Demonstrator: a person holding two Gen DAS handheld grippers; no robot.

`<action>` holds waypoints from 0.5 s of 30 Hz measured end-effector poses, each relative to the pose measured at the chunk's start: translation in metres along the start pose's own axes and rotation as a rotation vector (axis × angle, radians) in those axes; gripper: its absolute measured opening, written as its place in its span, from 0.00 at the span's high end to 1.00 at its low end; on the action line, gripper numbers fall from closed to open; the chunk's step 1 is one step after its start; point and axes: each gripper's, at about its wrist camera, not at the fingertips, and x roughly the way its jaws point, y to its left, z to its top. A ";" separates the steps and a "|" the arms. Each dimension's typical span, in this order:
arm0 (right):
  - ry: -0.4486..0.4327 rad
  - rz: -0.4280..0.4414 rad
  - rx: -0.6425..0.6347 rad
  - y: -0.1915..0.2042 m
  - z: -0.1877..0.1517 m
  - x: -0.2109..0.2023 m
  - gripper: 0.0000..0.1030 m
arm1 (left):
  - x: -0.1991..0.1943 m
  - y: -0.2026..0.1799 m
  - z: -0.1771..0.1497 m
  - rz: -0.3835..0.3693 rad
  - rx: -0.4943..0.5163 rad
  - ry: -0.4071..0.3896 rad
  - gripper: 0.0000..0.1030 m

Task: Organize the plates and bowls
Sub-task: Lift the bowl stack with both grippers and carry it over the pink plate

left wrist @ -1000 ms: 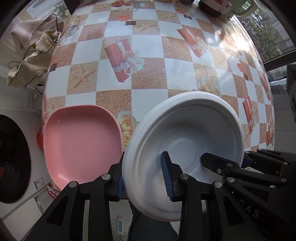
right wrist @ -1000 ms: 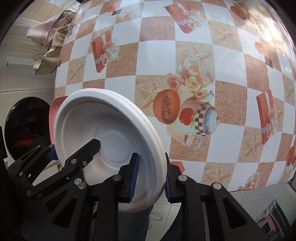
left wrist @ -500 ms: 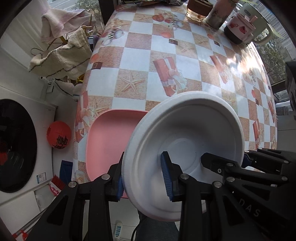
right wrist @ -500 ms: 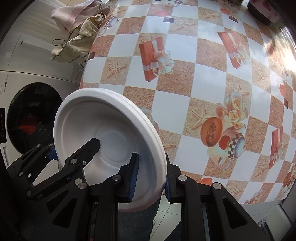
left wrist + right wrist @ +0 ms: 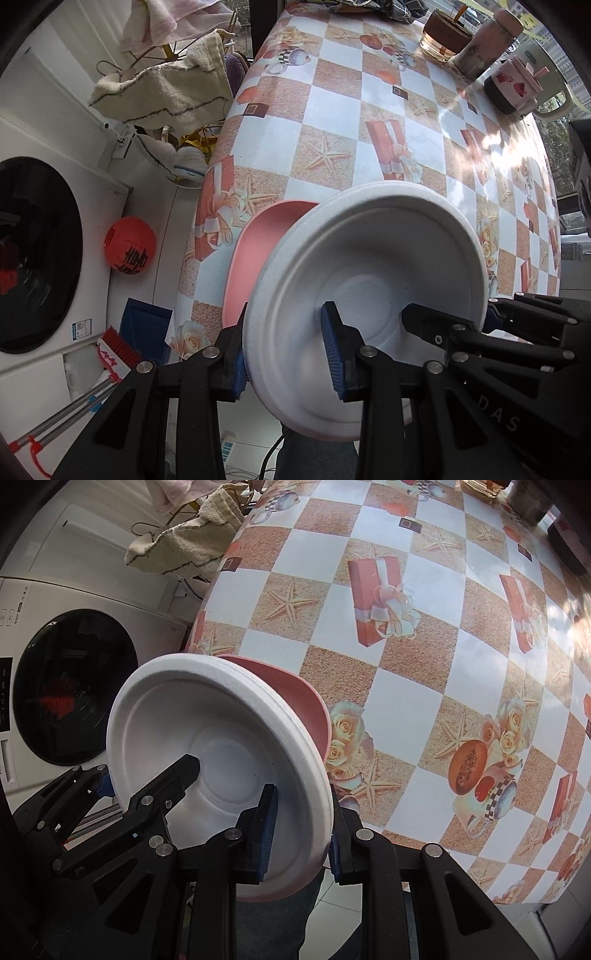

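Note:
A white bowl (image 5: 369,295) with a layered rim, possibly a few nested, hangs tilted above the table's near left corner. My left gripper (image 5: 286,354) is shut on its left rim, one pad inside and one outside. My right gripper (image 5: 301,834) is shut on the opposite rim, and also shows in the left wrist view as the right gripper (image 5: 454,314). In the right wrist view the white bowl (image 5: 207,738) has the left gripper (image 5: 144,771) on its far side. A pink plate (image 5: 258,251) lies on the table under the bowl, mostly hidden; the same pink plate (image 5: 295,698) pokes out behind the rim.
The checked tablecloth (image 5: 332,110) covers the table. A glass cup (image 5: 443,37), a tumbler (image 5: 487,40) and a mug (image 5: 517,85) stand at the far end. Left of the table are a washing machine (image 5: 37,258), towels (image 5: 166,88), a red lantern (image 5: 129,251) and a broom (image 5: 114,354).
Both grippers carried the white bowl leftward over the table, and it now covers most of the pink plate. The views rolled, and the washing machine and floor came into view.

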 end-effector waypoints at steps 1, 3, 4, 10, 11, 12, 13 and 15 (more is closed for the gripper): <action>0.002 -0.001 -0.006 0.001 0.000 0.000 0.74 | 0.000 0.002 0.000 0.000 -0.004 0.001 0.64; 0.006 -0.004 -0.014 0.005 0.002 0.003 0.74 | 0.001 0.005 -0.001 -0.001 -0.013 0.004 0.64; 0.009 -0.005 -0.018 0.007 0.003 0.004 0.74 | 0.002 0.007 0.000 -0.002 -0.016 0.006 0.64; 0.025 -0.009 -0.033 0.010 0.004 0.010 0.74 | 0.007 0.013 -0.001 -0.003 -0.033 0.018 0.64; 0.027 -0.009 -0.035 0.011 0.005 0.012 0.74 | 0.008 0.014 -0.002 -0.003 -0.036 0.020 0.64; 0.030 -0.009 -0.036 0.012 0.005 0.013 0.74 | 0.009 0.015 -0.002 -0.003 -0.039 0.022 0.64; 0.032 -0.009 -0.037 0.012 0.006 0.014 0.74 | 0.010 0.017 -0.002 -0.002 -0.044 0.024 0.64; 0.035 -0.009 -0.040 0.014 0.008 0.018 0.74 | 0.012 0.019 -0.002 0.000 -0.054 0.028 0.64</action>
